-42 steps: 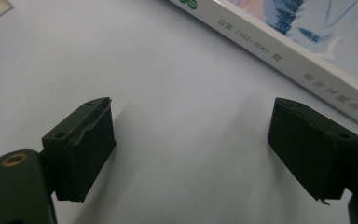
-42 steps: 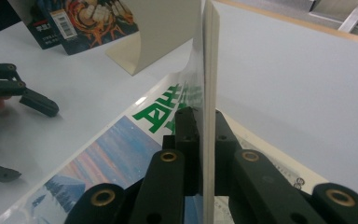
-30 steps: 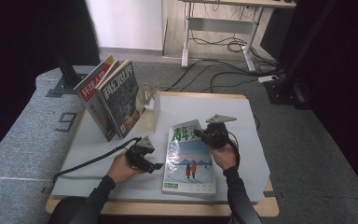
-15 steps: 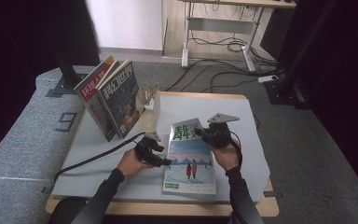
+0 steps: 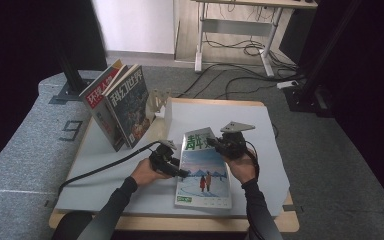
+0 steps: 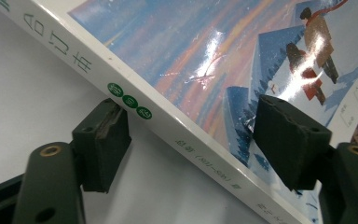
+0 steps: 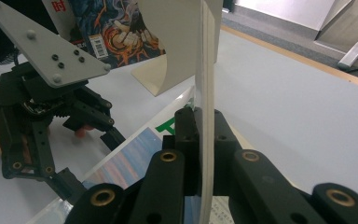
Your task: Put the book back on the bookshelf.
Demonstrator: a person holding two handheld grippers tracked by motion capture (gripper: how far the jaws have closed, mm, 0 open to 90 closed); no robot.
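Claws: my right claw (image 7: 200, 154) pinches one magazine's (image 5: 205, 172) cover; left claw (image 6: 196, 144), closing, straddles its spine untouched; two more magazines (image 5: 120, 105) stand behind.

— Where's the magazine (image 5: 203, 172)?
— Flat on the counter (image 5: 260, 125), near its front edge, about midway along. White spine, a snowy blue scene with two small figures on the cover.
— Fully closed?
— No, the cover's far corner is lifted and curled upward.
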